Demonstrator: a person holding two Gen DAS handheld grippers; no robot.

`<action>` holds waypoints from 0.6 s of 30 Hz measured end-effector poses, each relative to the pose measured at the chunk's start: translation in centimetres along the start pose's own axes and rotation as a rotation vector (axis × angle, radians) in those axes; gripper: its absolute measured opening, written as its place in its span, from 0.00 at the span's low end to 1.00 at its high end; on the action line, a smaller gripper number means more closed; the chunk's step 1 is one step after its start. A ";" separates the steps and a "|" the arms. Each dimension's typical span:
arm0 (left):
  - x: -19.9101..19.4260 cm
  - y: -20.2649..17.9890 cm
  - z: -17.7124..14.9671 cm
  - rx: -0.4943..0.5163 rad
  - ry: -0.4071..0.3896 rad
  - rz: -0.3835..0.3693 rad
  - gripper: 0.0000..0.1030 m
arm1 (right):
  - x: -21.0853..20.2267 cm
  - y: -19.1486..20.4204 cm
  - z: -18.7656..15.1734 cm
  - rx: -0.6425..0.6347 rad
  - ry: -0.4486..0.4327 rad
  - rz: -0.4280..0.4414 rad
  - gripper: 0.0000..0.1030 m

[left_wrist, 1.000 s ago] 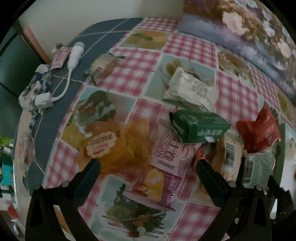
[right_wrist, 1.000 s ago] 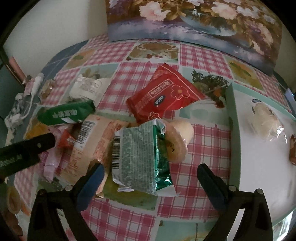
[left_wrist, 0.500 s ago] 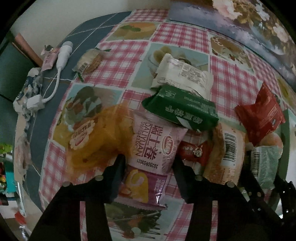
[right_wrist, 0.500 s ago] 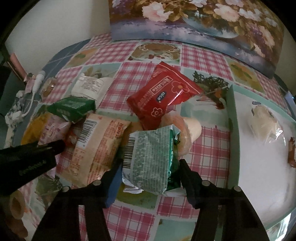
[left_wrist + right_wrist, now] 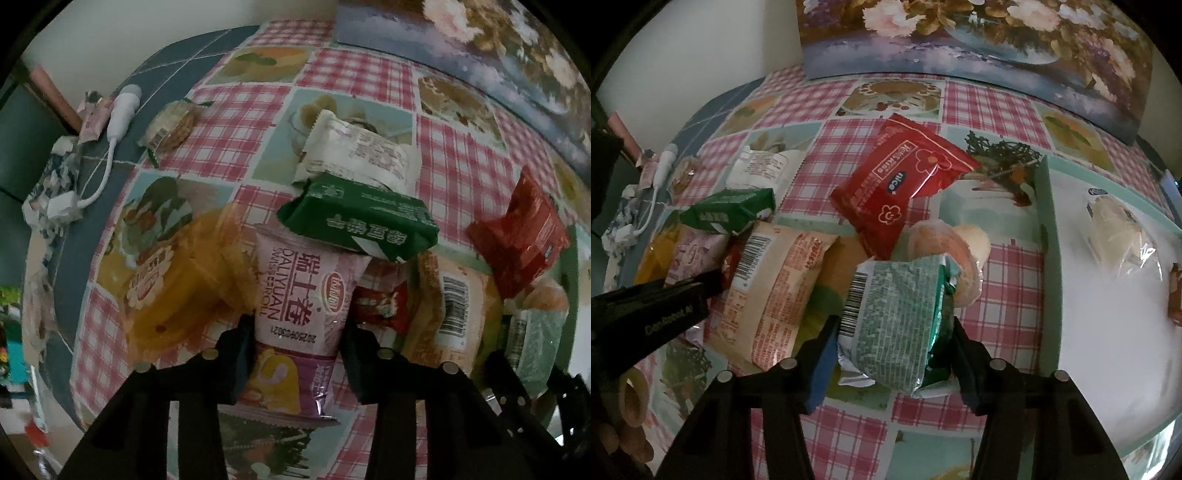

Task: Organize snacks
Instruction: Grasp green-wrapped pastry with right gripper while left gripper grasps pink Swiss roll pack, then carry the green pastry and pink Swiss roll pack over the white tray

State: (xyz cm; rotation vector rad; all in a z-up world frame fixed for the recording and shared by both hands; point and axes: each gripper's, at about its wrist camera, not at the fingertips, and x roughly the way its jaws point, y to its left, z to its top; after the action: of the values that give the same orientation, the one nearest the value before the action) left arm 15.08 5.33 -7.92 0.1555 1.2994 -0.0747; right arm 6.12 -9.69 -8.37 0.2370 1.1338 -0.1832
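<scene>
Both grabs are made: the left gripper (image 5: 297, 343) jaws clamp the pink roll packet (image 5: 303, 314) at lower centre, the right gripper (image 5: 892, 354) jaws clamp the green packet (image 5: 897, 325), so lifting toward the tray (image 5: 1047, 236) at right looks next.

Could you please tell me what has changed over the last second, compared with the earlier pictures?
Both grippers went from wide open to closed on a snack: the left gripper now grips the pink Swiss roll packet, and the right gripper grips the green-patterned packet. The dark green packet, red packet and tray stayed where they were.
</scene>
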 end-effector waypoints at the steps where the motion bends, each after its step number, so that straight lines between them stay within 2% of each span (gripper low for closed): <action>1: -0.1 0.5 0.1 -0.017 -0.002 -0.016 0.41 | -0.1 -0.1 0.1 0.003 0.000 0.003 0.55; 8: -2.0 2.4 0.4 -0.098 -0.056 -0.112 0.41 | -1.5 -1.1 0.5 0.042 -0.024 0.036 0.54; 18: -7.4 3.6 0.6 -0.132 -0.208 -0.127 0.41 | -5.5 -2.4 1.1 0.093 -0.105 0.122 0.54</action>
State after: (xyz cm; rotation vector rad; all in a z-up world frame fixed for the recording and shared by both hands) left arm 14.20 8.56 -0.37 -0.0473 1.1018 -0.1108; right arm 4.20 -12.13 -3.12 0.3741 1.0044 -0.1393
